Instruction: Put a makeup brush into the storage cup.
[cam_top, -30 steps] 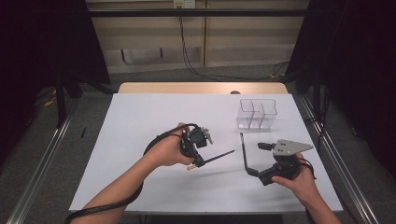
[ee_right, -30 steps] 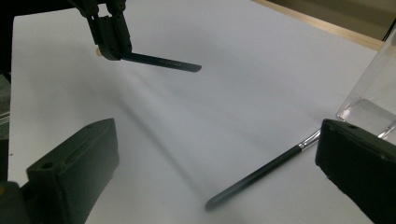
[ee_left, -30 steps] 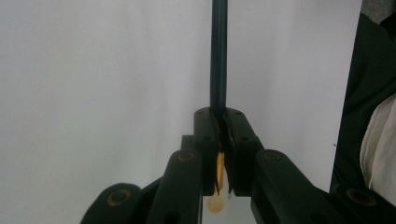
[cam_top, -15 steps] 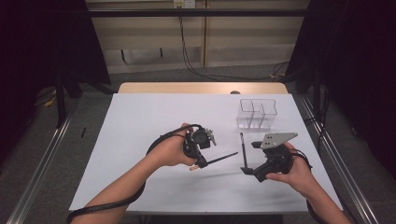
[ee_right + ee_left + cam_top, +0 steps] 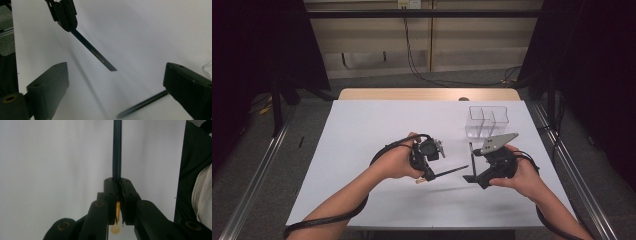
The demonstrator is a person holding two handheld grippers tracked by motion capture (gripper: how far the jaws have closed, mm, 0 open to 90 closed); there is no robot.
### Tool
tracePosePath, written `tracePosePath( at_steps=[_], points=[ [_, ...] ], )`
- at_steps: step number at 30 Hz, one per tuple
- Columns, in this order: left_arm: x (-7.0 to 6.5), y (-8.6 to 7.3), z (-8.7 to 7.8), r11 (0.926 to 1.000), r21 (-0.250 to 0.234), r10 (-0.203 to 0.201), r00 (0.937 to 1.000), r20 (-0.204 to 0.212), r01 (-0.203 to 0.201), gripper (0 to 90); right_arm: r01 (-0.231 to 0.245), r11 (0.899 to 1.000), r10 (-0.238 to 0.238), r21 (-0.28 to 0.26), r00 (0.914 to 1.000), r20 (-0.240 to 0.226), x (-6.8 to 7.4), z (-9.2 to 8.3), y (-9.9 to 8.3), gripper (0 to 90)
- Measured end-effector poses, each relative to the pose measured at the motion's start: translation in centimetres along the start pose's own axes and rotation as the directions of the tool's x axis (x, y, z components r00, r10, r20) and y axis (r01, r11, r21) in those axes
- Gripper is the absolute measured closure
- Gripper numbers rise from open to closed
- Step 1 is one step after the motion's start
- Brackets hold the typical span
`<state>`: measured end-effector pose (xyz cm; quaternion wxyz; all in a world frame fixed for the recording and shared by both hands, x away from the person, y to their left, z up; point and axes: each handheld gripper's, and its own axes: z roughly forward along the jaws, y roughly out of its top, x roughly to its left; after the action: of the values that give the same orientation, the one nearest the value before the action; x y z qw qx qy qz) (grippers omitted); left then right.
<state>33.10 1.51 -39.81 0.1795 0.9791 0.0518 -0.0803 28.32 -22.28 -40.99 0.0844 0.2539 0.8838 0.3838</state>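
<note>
My left gripper [image 5: 428,152] [image 5: 118,181] is shut on a dark pencil [image 5: 451,171] [image 5: 117,150], which juts out to the right above the white table [image 5: 377,125]. In the right gripper view the same pencil [image 5: 96,56] hangs from the left gripper [image 5: 62,15], gold lettering along its side. My right gripper [image 5: 473,166] [image 5: 115,75] faces its tip; the jaws have just been closing a little, still wide apart, gripping nothing. A second dark pencil [image 5: 471,156] [image 5: 142,105] lies on the table by the right jaw.
A clear plastic box [image 5: 488,120] with compartments stands at the back right of the table. Black cables trail from both grippers. Metal rails run along the table's left and right sides.
The right gripper has moved left and risen a little, closer to the tip of the held pencil. The left hand and the lying pencil have stayed put.
</note>
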Motion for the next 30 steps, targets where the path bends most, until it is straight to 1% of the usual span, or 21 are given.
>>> tracePosePath(
  at_steps=[3, 5, 7, 10, 14, 15, 18, 19, 20, 21, 23, 25, 26, 28, 29, 30],
  points=[
    [0.0, 0.0, 0.0, 0.9999, 0.006, 0.011, 0.9999, -0.001, -0.011, 84.6, 0.014, 1.0, -0.014, 0.014, 0.9999, -0.009, 0.1, 0.2, 0.4, 12.3],
    [0.0, 0.0, 0.0, 0.9999, 0.005, 0.011, 0.9999, -0.001, -0.011, 84.6, 0.029, 0.999, -0.028, 0.029, 0.9995, -0.016, 0.0, 0.3, 0.6, 16.1],
    [0.0, 0.0, 0.0, 0.9998, 0.016, 0.014, 0.9999, 0.002, -0.014, 84.6, 0.043, 0.998, -0.043, 0.038, 0.9988, -0.023, 0.0, 0.5, 0.8, 17.8],
    [0.0, 0.0, 0.0, 0.9997, 0.016, 0.018, 0.9998, -0.002, -0.018, 84.6, 0.063, 0.997, -0.061, 0.049, 0.9977, -0.028, 0.0, 0.7, 1.0, 21.6],
    [0.1, 0.0, 0.0, 0.9995, 0.021, 0.022, 0.9997, -0.003, -0.022, 84.6, 0.072, 0.996, -0.07, 0.057, 0.9971, -0.03, 0.0, 0.8, 1.2, 26.5],
    [0.1, 0.0, 0.0, 0.9997, 0.014, 0.021, 0.9998, -0.005, -0.021, 84.6, 0.072, 0.996, -0.07, 0.055, 0.9971, -0.03, 0.1, 0.8, 1.3, 27.1],
    [0.2, 0.0, 0.1, 0.9994, 0.024, 0.025, 0.9997, -0.002, -0.025, 84.6, 0.081, 0.995, -0.079, 0.059, 0.9964, -0.032, 0.2, 0.9, 1.4, 31.4],
    [0.1, 0.1, 0.2, 0.9996, 0.02, 0.021, 0.9998, 0.002, -0.021, 84.6, 0.084, 0.995, -0.082, 0.062, 0.9961, -0.033, 0.2, 1.0, 1.5, 32.4],
    [0.0, 0.1, 0.3, 0.9998, 0.011, 0.013, 0.9999, 0.002, -0.013, 84.6, 0.087, 0.994, -0.085, 0.06, 0.9956, -0.04, 0.2, 1.1, 1.5, 35.7],
    [0.1, 0.2, 0.2, 0.9995, 0.018, 0.027, 0.9996, 0.002, -0.027, 84.6, 0.094, 0.994, -0.091, 0.061, 0.9946, -0.05, 0.3, 1.2, 1.5, 39.1],
    [0.0, 0.3, 0.2, 0.9992, 0.018, 0.036, 0.9993, -0.001, -0.036, 84.6, 0.108, 0.992, -0.104, 0.066, 0.9926, -0.063, 0.5, 1.4, 1.6, 41.6],
    [-0.1, 0.4, 0.2, 0.9991, 0.022, 0.036, 0.9993, 0.005, -0.036, 84.6, 0.131, 0.989, -0.127, 0.066, 0.9895, -0.069, 0.8, 1.6, 1.7, 43.5],
    [-0.1, 0.4, 0.2, 0.9993, 0.014, 0.035, 0.9993, 0.007, -0.036, 84.6, 0.139, 0.988, -0.134, 0.067, 0.9883, -0.072, 1.0, 1.7, 1.8, 43.9],
    [-0.1, 0.5, 0.2, 0.999, 0.02, 0.041, 0.9991, 0.008, -0.041, 84.6, 0.158, 0.985, -0.152, 0.068, 0.985, -0.082, 1.2, 2.0, 1.9, 48.8],
    [-0.1, 0.5, 0.2, 0.9987, 0.025, 0.045, 0.9989, 0.016, -0.045, 84.6, 0.163, 0.984, -0.157, 0.069, 0.9831, -0.094, 1.2, 2.1, 1.9, 52.9],
    [-0.1, 0.5, 0.3, 0.9985, 0.022, 0.049, 0.9987, 0.012, -0.049, 84.6, 0.165, 0.984, -0.158, 0.071, 0.9824, -0.1, 1.3, 2.2, 2.0, 53.6]
  ],
)
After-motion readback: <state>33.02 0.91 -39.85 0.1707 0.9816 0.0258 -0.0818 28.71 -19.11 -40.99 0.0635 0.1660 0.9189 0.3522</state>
